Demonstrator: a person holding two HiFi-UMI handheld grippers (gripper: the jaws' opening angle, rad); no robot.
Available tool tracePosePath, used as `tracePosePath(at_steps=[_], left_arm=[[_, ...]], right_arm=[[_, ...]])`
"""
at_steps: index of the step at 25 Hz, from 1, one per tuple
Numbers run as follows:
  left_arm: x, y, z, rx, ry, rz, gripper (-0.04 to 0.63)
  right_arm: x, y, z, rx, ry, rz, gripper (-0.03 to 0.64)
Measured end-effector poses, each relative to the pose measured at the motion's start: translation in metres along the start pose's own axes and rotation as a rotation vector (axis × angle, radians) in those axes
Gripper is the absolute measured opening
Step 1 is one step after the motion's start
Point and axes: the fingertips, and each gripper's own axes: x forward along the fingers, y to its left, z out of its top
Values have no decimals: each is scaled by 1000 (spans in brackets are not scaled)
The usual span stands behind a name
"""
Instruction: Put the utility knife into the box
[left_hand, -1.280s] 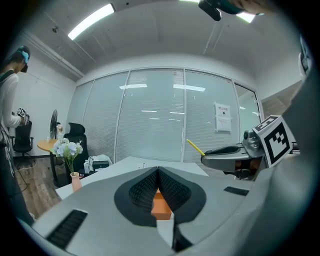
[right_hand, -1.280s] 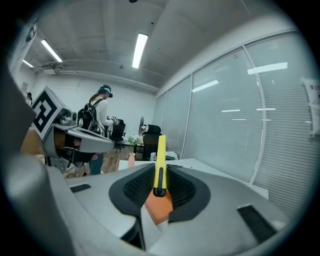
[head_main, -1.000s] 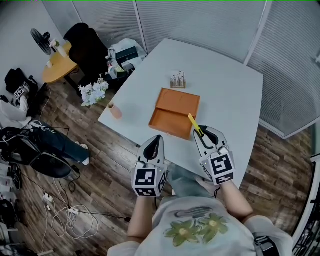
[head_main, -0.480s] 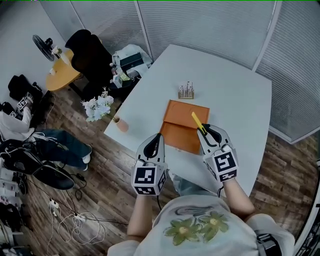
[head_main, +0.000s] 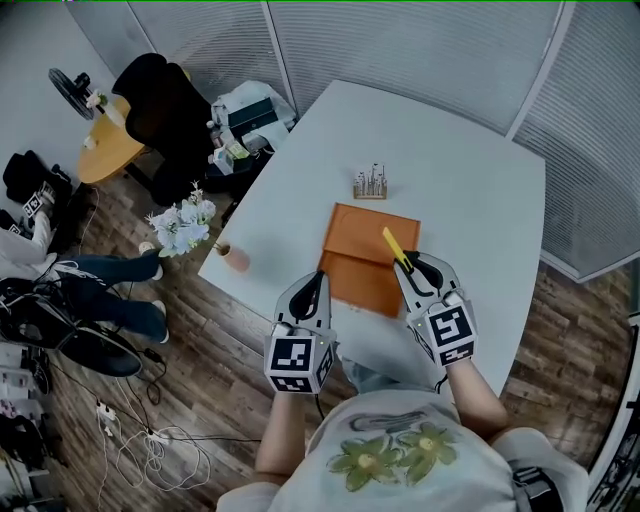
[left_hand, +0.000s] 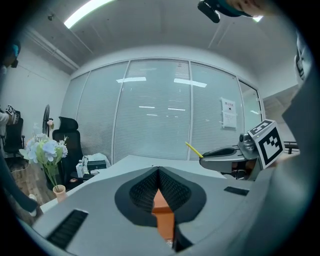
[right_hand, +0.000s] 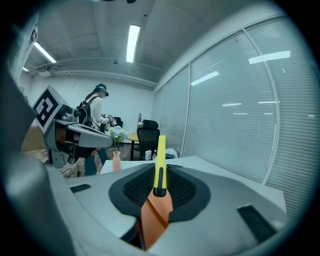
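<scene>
A flat orange box lies on the white table, its lid down. My right gripper is shut on a yellow utility knife, which sticks forward out of the jaws over the box's right part. In the right gripper view the knife stands between the black pads, with the orange box below. My left gripper hovers at the box's near left corner with its jaws closed and nothing between them. In the left gripper view the box shows as an orange strip through the slot below the pads.
A small wooden rack with metal bits stands behind the box. A pink vase sits at the table's left edge. Off the table to the left are flowers, a black chair, a round yellow table and cables on the floor.
Both grippers have moved slightly forward towards the box; the knife now reaches over the box's right part. The head view has shifted, and the jaws have not changed.
</scene>
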Motion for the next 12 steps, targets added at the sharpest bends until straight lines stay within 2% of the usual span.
tracePosePath(at_steps=[12], left_arm=[[22, 3, -33, -37, 71, -43, 0]], right_arm=[[19, 0, -34, 28, 67, 12, 77]])
